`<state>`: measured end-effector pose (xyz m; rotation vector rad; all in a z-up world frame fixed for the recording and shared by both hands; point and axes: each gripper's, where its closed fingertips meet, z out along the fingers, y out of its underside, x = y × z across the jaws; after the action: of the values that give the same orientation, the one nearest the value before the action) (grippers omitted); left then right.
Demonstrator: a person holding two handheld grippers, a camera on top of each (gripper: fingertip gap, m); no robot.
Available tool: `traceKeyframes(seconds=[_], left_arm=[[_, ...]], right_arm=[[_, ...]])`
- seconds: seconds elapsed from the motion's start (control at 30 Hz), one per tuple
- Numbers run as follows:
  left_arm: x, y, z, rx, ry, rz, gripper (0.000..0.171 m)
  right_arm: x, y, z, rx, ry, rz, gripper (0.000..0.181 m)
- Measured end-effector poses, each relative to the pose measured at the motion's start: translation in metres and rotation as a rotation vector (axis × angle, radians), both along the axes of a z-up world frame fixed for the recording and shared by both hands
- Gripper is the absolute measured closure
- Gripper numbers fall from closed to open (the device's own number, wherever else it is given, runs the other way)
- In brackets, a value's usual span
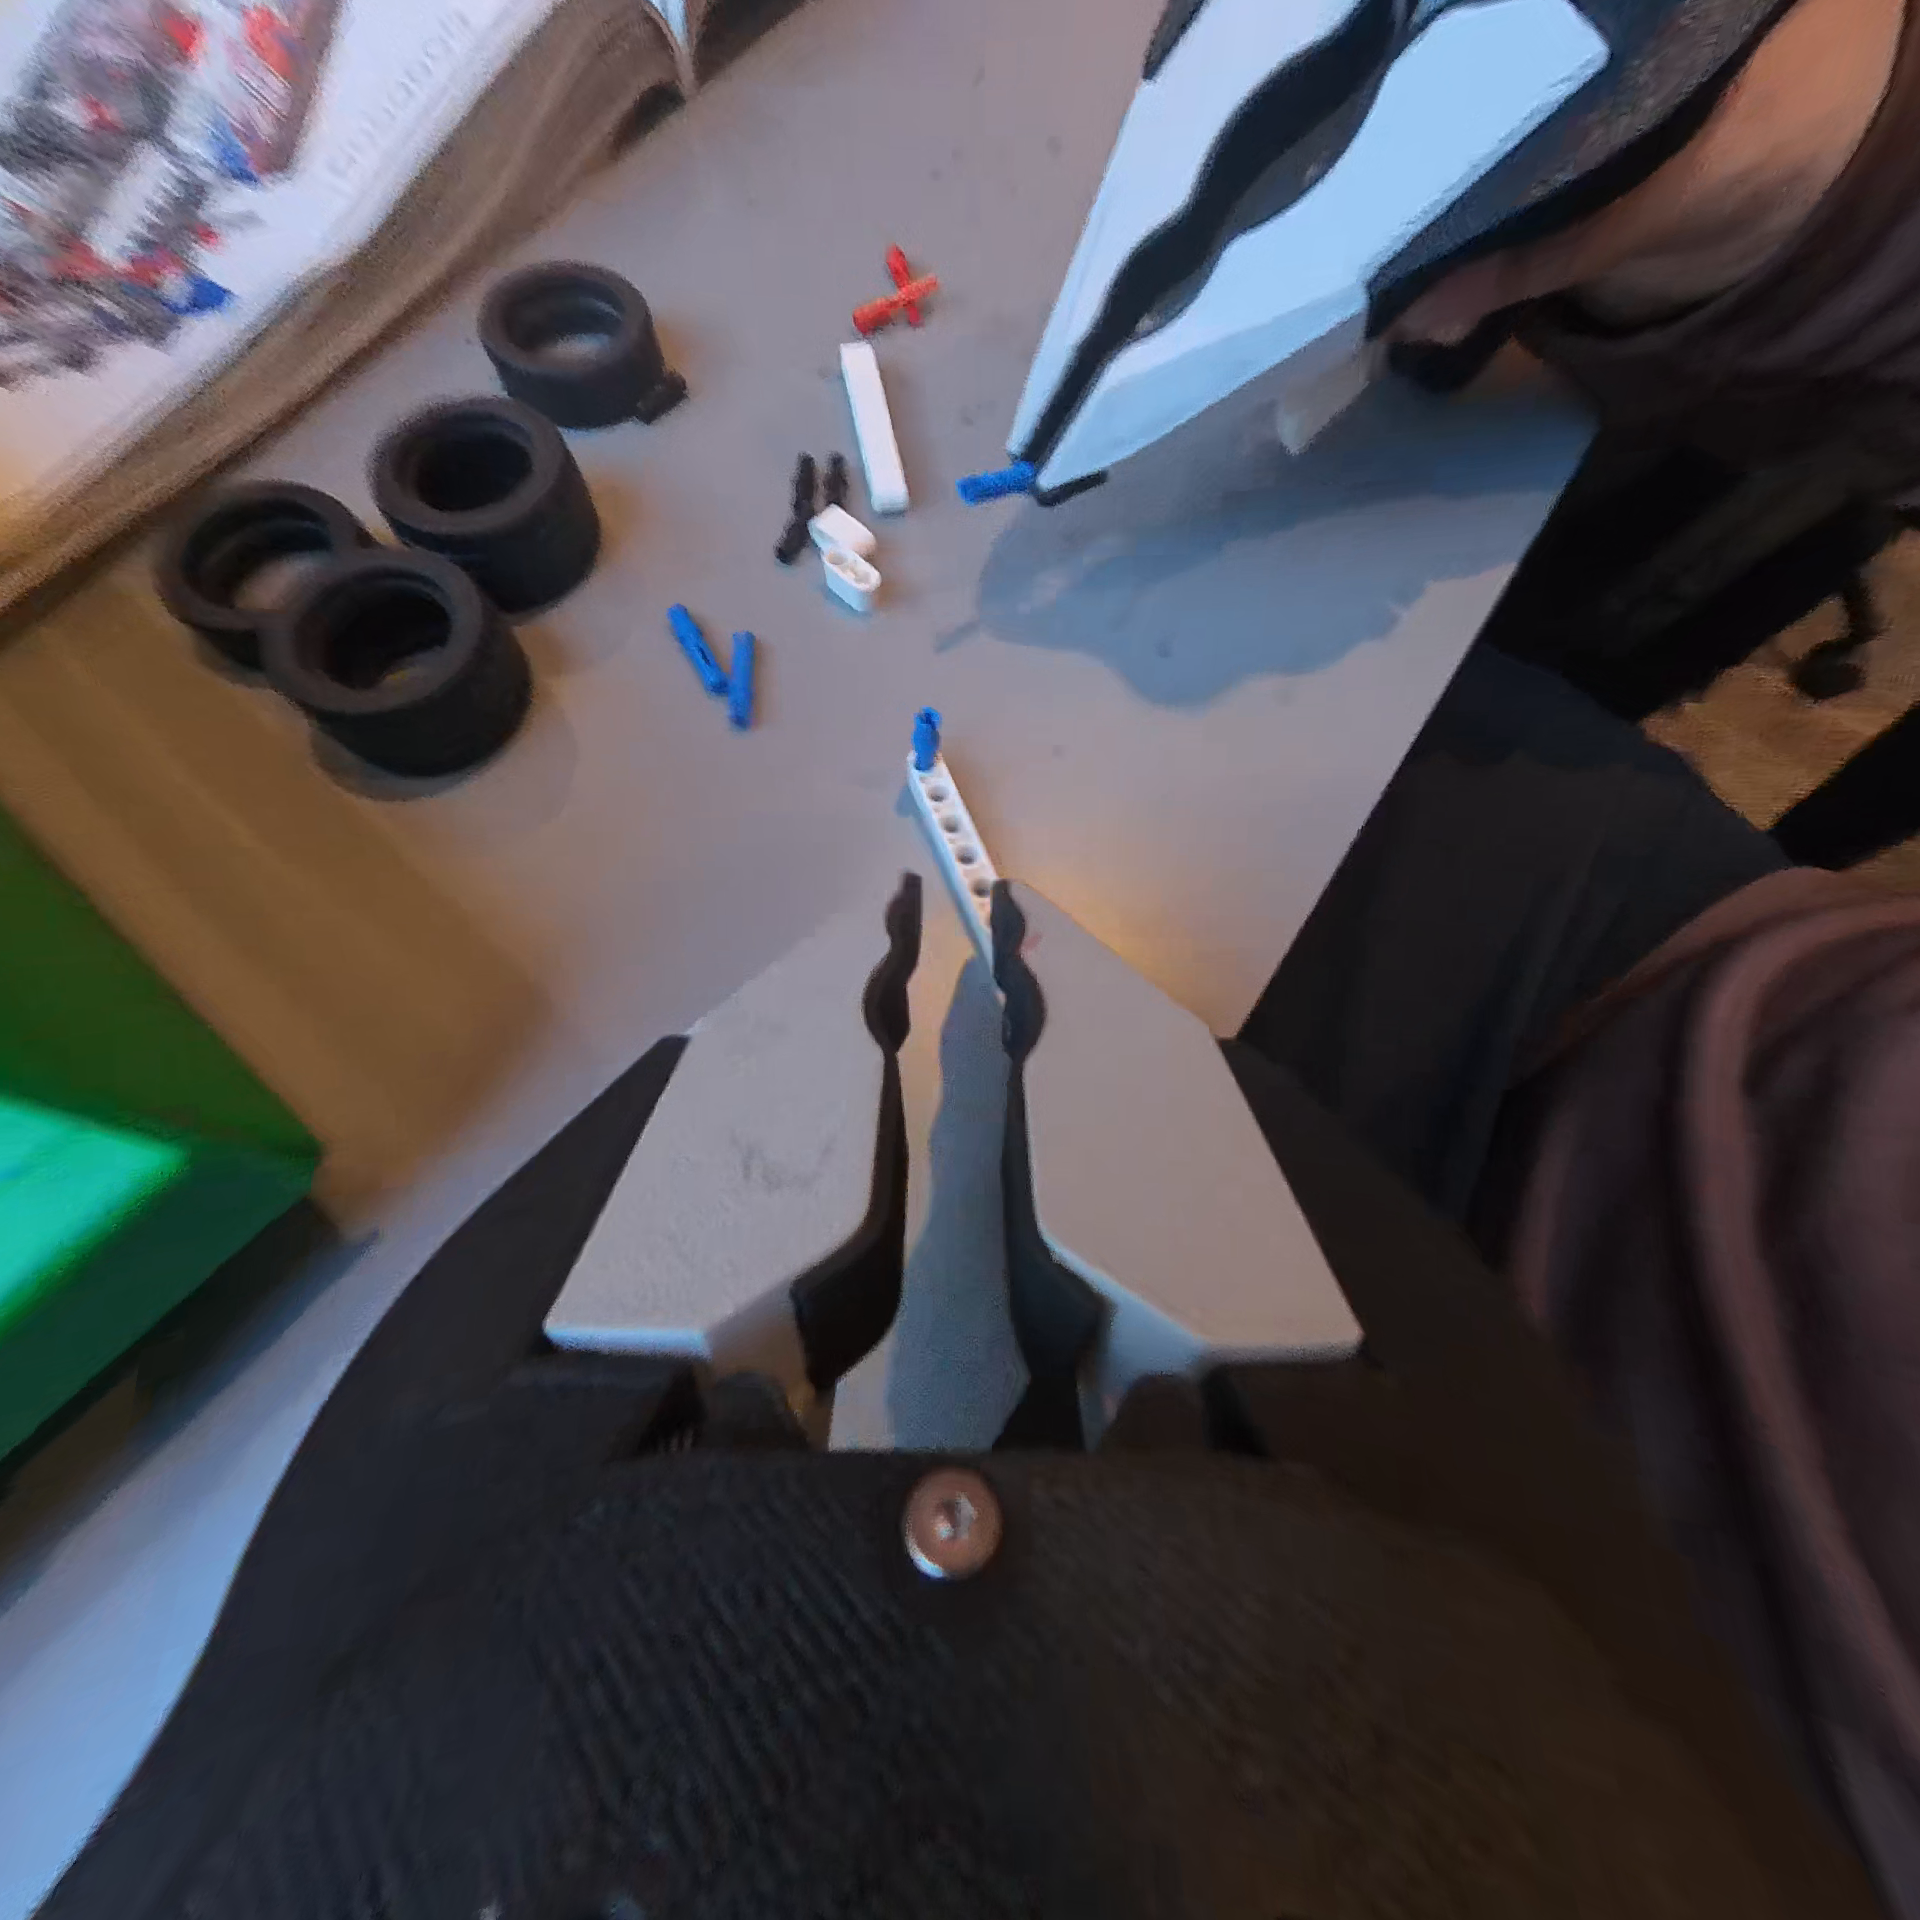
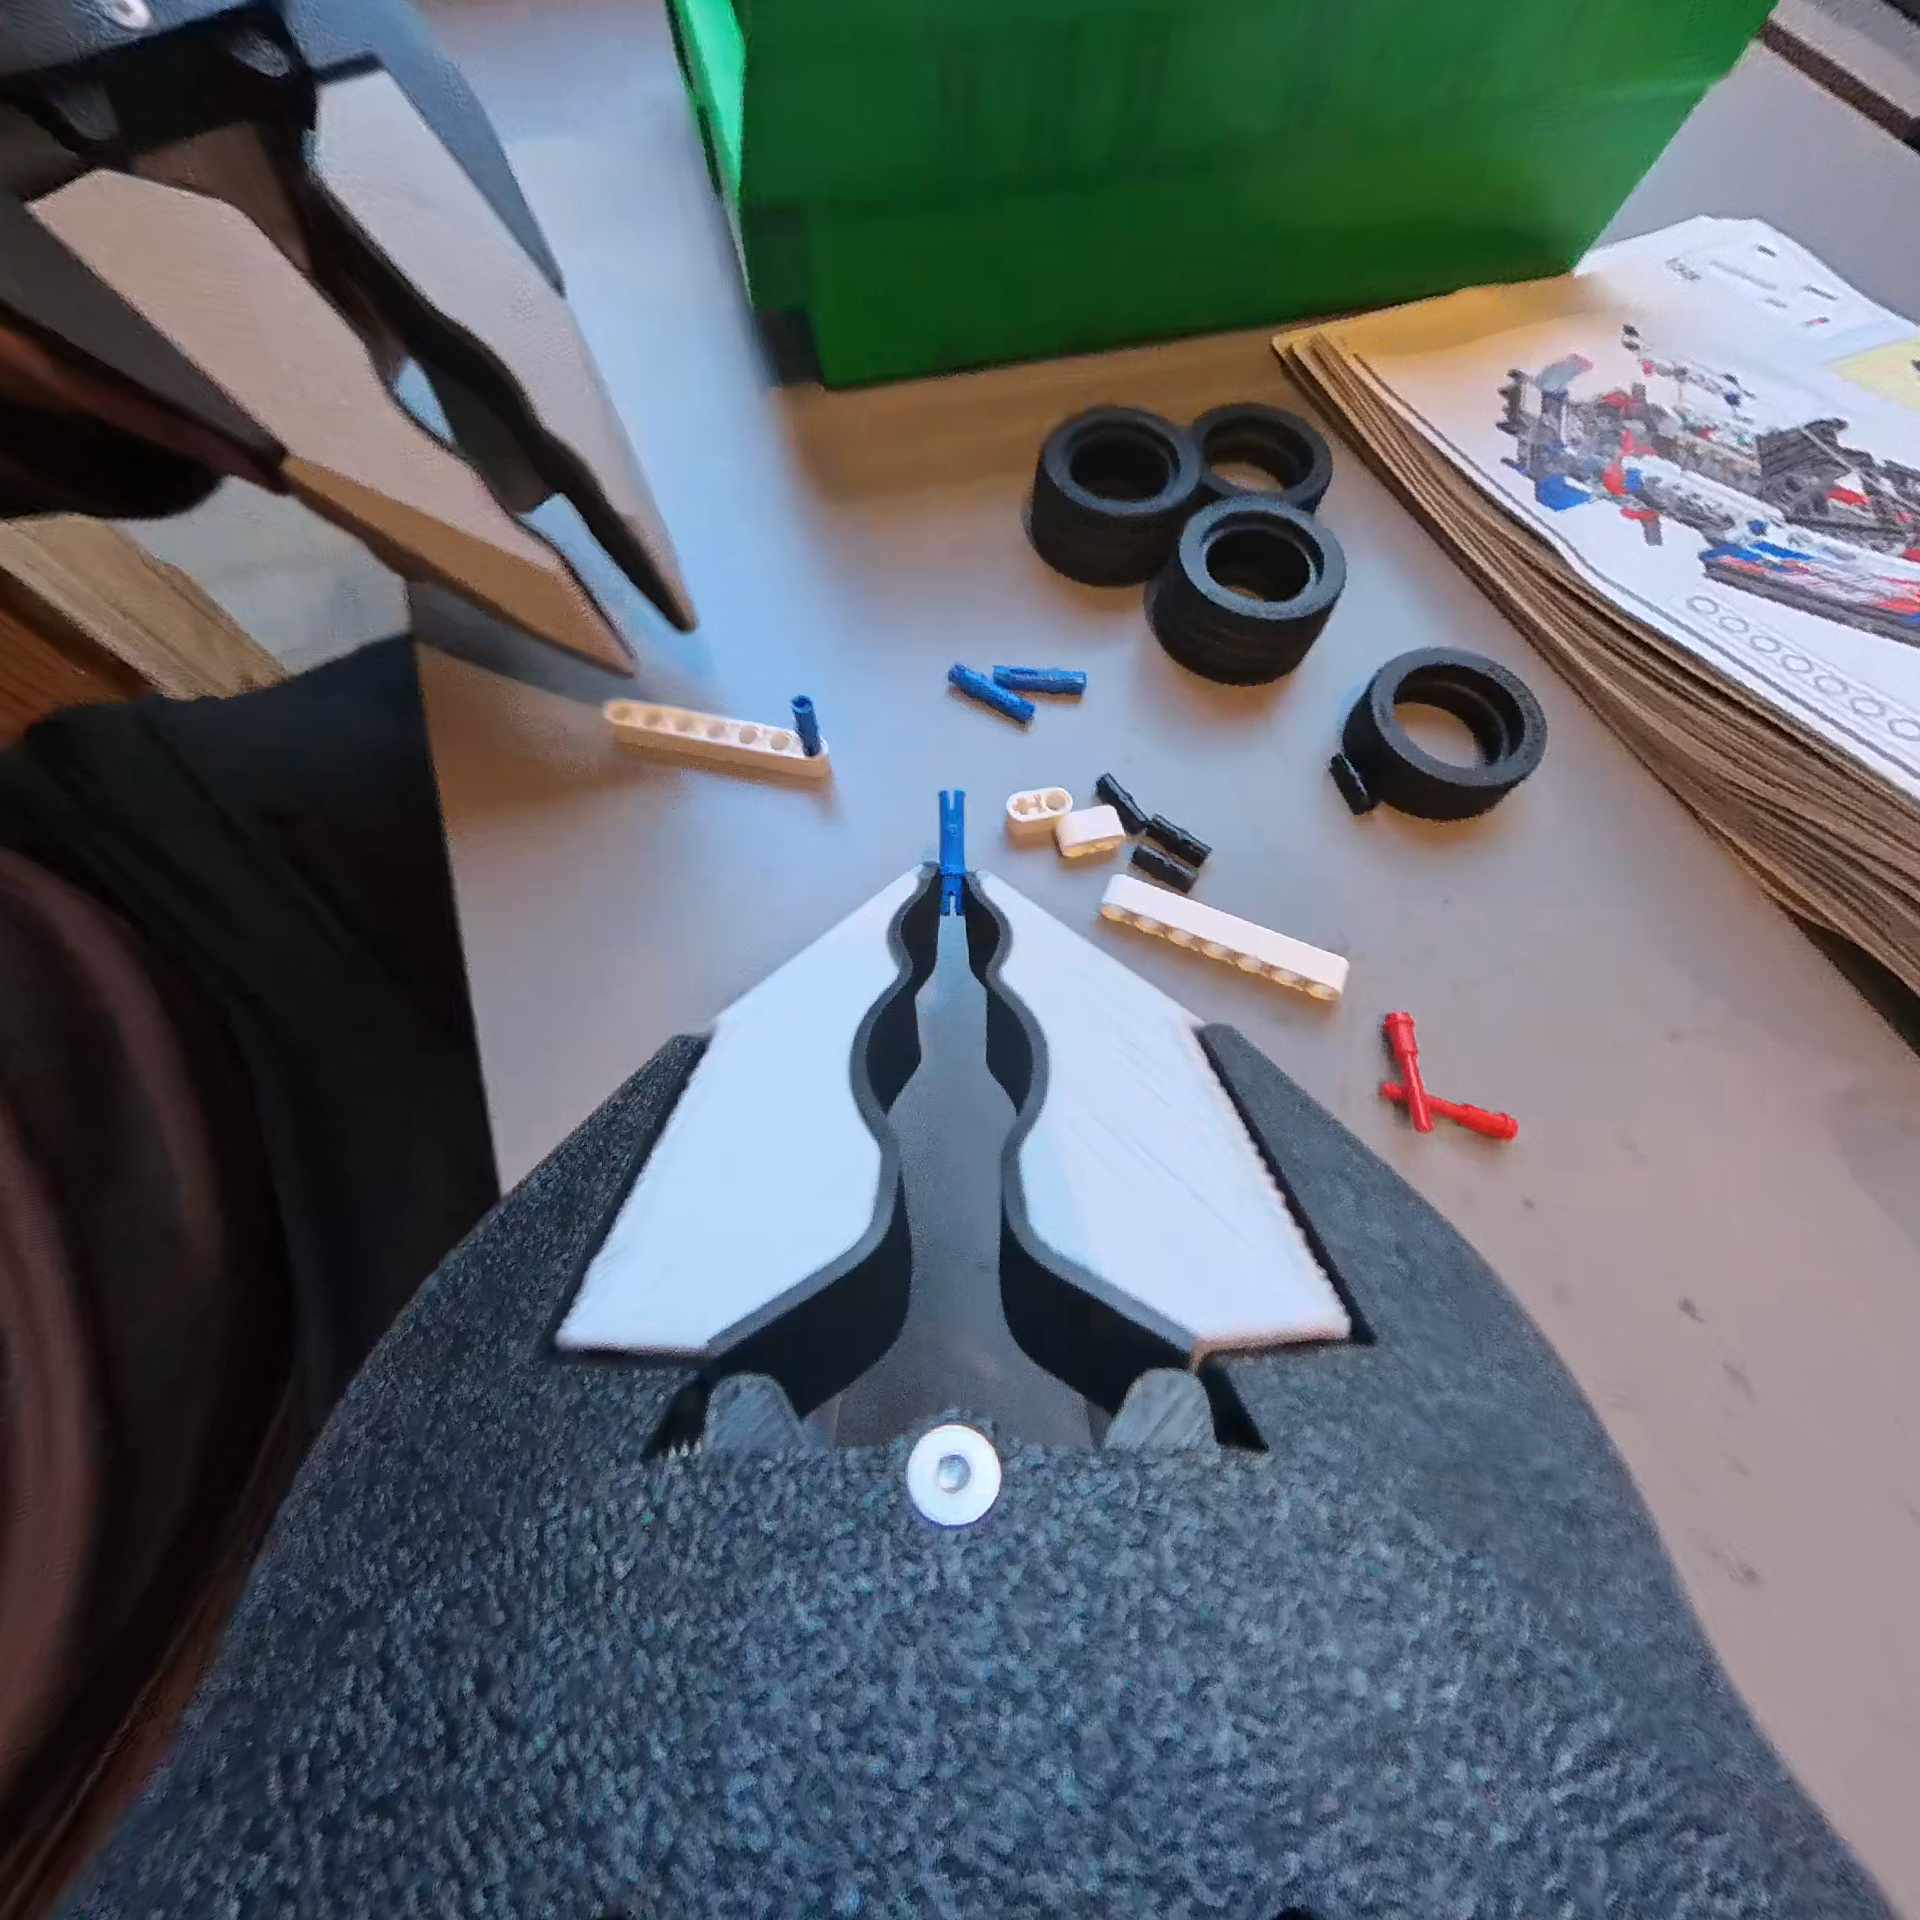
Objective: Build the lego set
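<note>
A white beam with holes (image 1: 951,842) lies on the grey table with a blue pin (image 1: 925,732) standing in its far end. My left gripper (image 1: 956,899) is slightly open, its right finger beside the beam's near end, not clamping it. The right wrist view shows the same beam (image 2: 717,738), pin (image 2: 805,719) and left gripper (image 2: 655,644) just left of it. My right gripper (image 2: 948,883) is shut on a second blue pin (image 2: 951,847), held above the table. In the left wrist view the right gripper (image 1: 1039,480) and its pin (image 1: 995,483) are at the upper right.
Loose parts lie between the grippers: two blue pins (image 2: 1013,688), black pins (image 2: 1158,831), small white connectors (image 2: 1060,821), a second white beam (image 2: 1226,940), red pins (image 2: 1439,1086). Several black tyres (image 2: 1247,592), a green box (image 2: 1143,187) and an instruction booklet (image 2: 1714,499) lie beyond. Spacing between my two grippers at the tips: around 9 cm.
</note>
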<state>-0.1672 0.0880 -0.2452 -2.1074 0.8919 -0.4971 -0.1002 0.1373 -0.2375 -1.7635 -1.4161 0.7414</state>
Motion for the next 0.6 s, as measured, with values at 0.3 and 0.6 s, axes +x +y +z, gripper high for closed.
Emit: traceKeyframes(seconds=[0.3, 0.6], left_arm=[[0.015, 0.017, 0.044, 0.175, 0.156, -0.154, 0.159], [0.044, 0.017, 0.026, 0.208, 0.352, -0.355, 0.161]], right_arm=[[-0.010, -0.020, 0.025, 0.105, 0.094, 0.124, 0.177], [-0.012, -0.028, 0.017, 0.237, 0.001, 0.161, 0.177]])
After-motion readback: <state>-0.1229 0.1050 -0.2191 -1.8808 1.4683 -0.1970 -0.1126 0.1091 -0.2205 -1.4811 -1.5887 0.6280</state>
